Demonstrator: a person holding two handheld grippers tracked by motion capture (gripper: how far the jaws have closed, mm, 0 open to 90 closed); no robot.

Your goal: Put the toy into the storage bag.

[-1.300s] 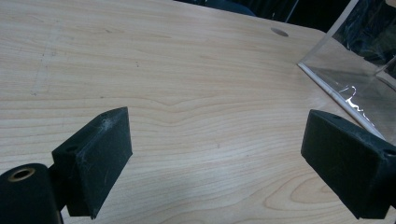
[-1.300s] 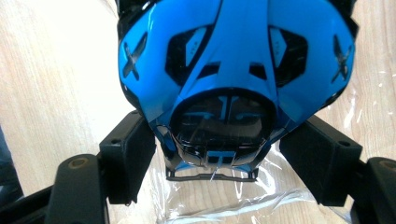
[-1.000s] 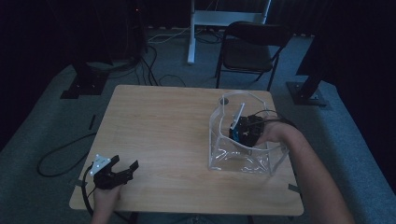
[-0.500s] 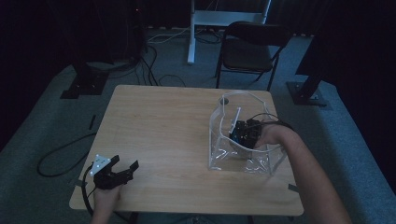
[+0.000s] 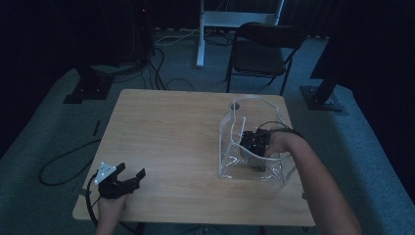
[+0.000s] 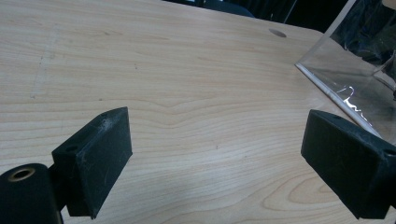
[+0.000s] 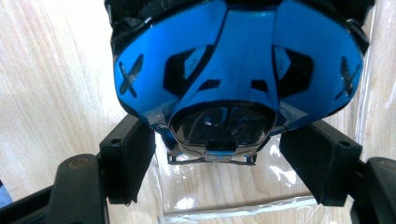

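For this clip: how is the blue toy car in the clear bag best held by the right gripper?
Across its narrow end, from behind, judging by the right gripper view: the blue toy car tapers there, so the two pads fit one on each flank. The clear bag stands open at the top, so come from above.

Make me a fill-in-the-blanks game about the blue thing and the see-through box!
1. The right gripper holds a shiny toy coloured ____.
2. That gripper reaches inside a box made of clear ____.
3. The left gripper has its fingers wide ____ with nothing between them.
4. The box stands on a table made of ____.

Missing words: blue; plastic; open; wood
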